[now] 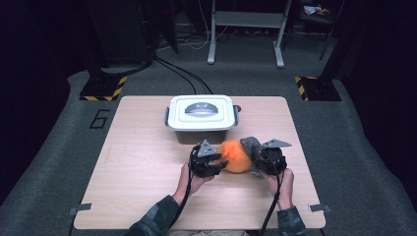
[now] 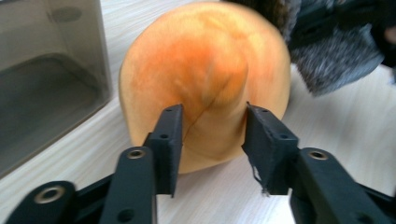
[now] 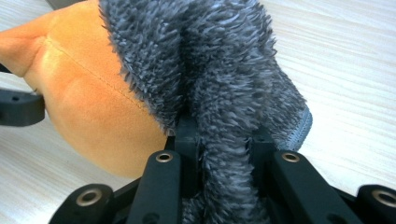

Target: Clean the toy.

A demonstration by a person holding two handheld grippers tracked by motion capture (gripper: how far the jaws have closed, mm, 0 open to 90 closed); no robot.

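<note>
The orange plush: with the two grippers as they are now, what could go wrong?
1. The left gripper has its jaws apart around a fold of the orange plush, so that side may sag or drop.
2. The right gripper pinches just the grey fuzzy cloth; pulling could slide it off.
3. The lidded white box stands close behind and could be bumped.

- The right hand-held gripper (image 3: 224, 140) has its jaws clamped on a fold of grey fluffy fabric (image 3: 210, 60).
- An orange plush piece (image 3: 88, 112) adjoins the fabric, over the wooden table (image 3: 345, 70).
</note>
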